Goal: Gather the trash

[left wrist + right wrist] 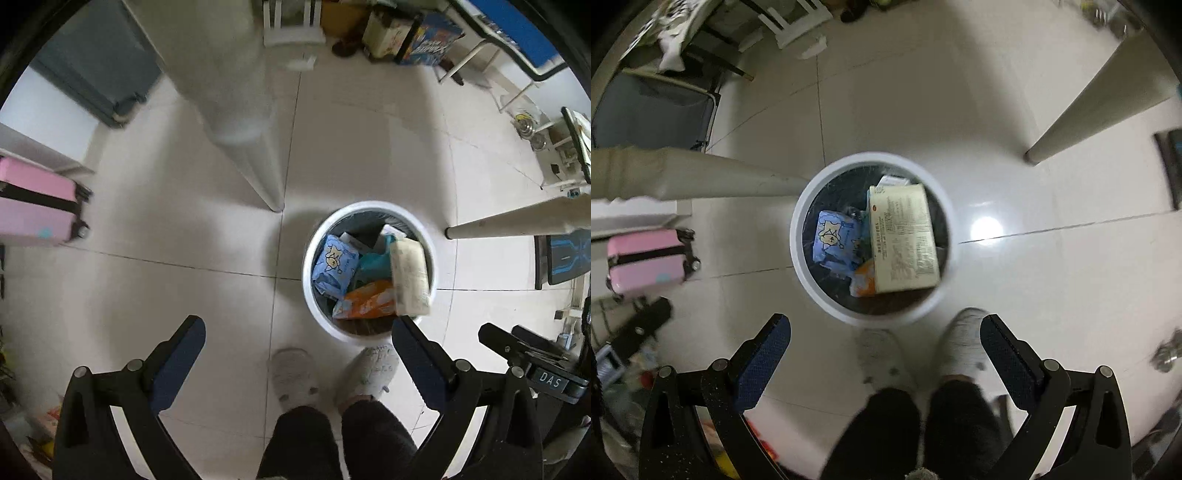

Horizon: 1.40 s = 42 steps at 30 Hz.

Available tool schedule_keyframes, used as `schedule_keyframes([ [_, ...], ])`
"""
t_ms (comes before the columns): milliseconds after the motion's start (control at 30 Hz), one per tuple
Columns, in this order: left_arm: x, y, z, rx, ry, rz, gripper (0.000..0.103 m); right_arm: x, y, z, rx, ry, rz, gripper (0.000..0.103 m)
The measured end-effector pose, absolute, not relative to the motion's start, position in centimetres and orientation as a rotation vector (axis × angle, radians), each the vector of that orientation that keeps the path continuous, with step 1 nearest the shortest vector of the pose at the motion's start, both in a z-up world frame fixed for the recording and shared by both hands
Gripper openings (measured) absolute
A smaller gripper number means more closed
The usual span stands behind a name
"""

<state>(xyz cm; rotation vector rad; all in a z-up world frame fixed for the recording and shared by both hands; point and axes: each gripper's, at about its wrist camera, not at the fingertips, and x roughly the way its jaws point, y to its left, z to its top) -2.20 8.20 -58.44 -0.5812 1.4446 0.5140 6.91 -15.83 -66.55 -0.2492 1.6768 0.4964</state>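
**Both claws empty above the bin, trash inside**

Tiled floor fills both views, with a pink suitcase off to the left. The white round bin stands just ahead of the person's slippered feet, dark liner inside. In it: a pale printed box on top, a blue cartoon packet beside it, an orange packet partly under the box.

Left claw is spread wide, nothing between the pads. Right claw is likewise released and empty, hanging above the near rim.

Judgement: the drop looks done, though the box is blurred in the left view and may not have settled. A small white scrap lies on the floor far off by a stool; it may be trash to fetch. Approach it low, claw open, pads straddling the scrap, and close only once it sits between them.
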Motion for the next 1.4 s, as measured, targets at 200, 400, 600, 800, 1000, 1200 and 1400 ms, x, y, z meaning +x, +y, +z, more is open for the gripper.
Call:
schedule_keyframes([
  [200, -3.7, 5.2, -48.2, -0.557, 1.432, 0.473, 0.103, 5.0, -16.8, -54.6, -0.371, 1.581, 0.469, 0.103],
  [400, -5.0, 2.4, -39.6, -0.553, 1.417, 0.416, 0.103, 3.5, -18.8, -41.6, -0.368, 1.555, 0.485, 0.103],
  [600, -6.2, 0.8, -30.7, -0.532, 1.358, 0.388, 0.103, 1.7, -20.6, -30.2, -0.354, 1.531, 0.537, 0.103],
  [800, -6.7, -0.2, -23.4, -0.561, 1.269, 0.341, 0.103, 0.5, -22.7, -20.6, -0.312, 1.493, 0.581, 0.103],
  [1000, -7.2, -0.2, -17.7, -0.586, 1.172, 0.282, 0.103, -0.7, -24.0, -13.2, -0.262, 1.448, 0.633, 0.103],
  [1200, -8.4, -0.5, -13.8, -0.632, 1.110, 0.232, 0.103, -1.7, -24.7, -8.3, -0.215, 1.422, 0.685, 0.103],
  [1400, -9.4, -1.3, -11.6, -0.659, 1.087, 0.192, 0.103, -2.7, -24.9, -5.9, -0.189, 1.413, 0.743, 0.103],
])
